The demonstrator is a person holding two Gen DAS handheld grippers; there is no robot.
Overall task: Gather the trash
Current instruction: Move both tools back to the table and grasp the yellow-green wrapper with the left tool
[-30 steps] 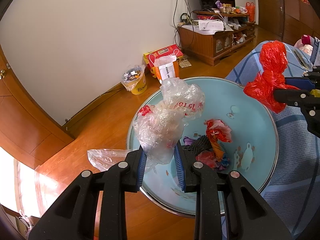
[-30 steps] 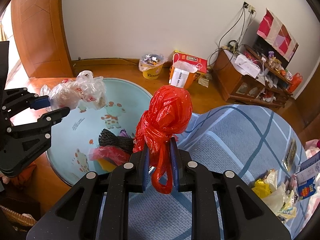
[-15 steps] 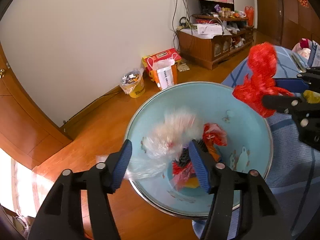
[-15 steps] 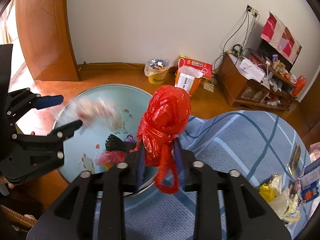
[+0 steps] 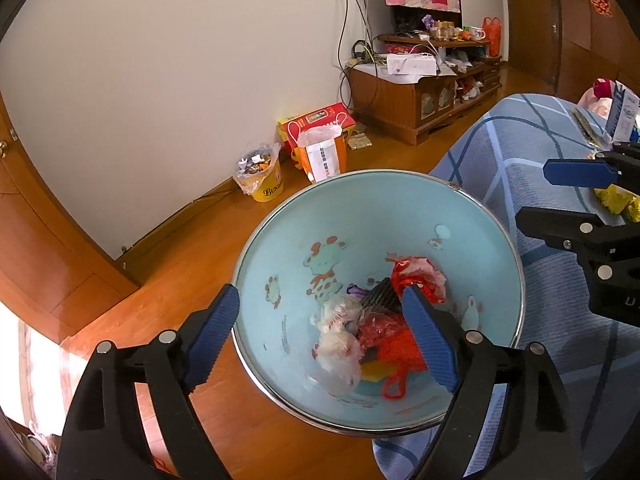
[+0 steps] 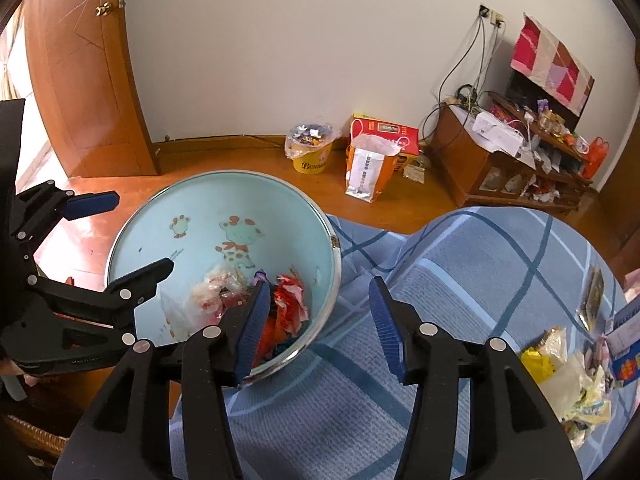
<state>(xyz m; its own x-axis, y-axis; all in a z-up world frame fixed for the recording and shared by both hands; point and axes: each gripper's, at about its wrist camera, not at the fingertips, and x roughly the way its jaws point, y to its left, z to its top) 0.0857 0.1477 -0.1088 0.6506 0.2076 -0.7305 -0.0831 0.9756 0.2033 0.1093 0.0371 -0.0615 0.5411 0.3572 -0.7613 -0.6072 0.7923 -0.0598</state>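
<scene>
A light blue basin (image 5: 360,216) with cartoon prints stands at the edge of the blue checked bed; it also shows in the right wrist view (image 6: 192,204). In it lie a clear plastic bag (image 5: 338,344), a red plastic bag (image 5: 400,354), a black mesh piece (image 5: 382,298) and other scraps. My left gripper (image 5: 324,334) is open and empty above the basin. My right gripper (image 6: 320,320) is open and empty over the basin's right rim. More trash (image 6: 568,376) lies on the bed at the right.
The blue checked bedspread (image 6: 460,264) fills the right side. On the wooden floor by the wall stand a yellow bucket with rubbish (image 5: 260,178), a white and orange bag (image 5: 322,156) and a red box (image 5: 320,118). A wooden cabinet (image 5: 420,92) stands beyond.
Both grippers opened. The clear bag dropped from the left gripper into the basin, and the red bag dropped from the right gripper into the basin.
</scene>
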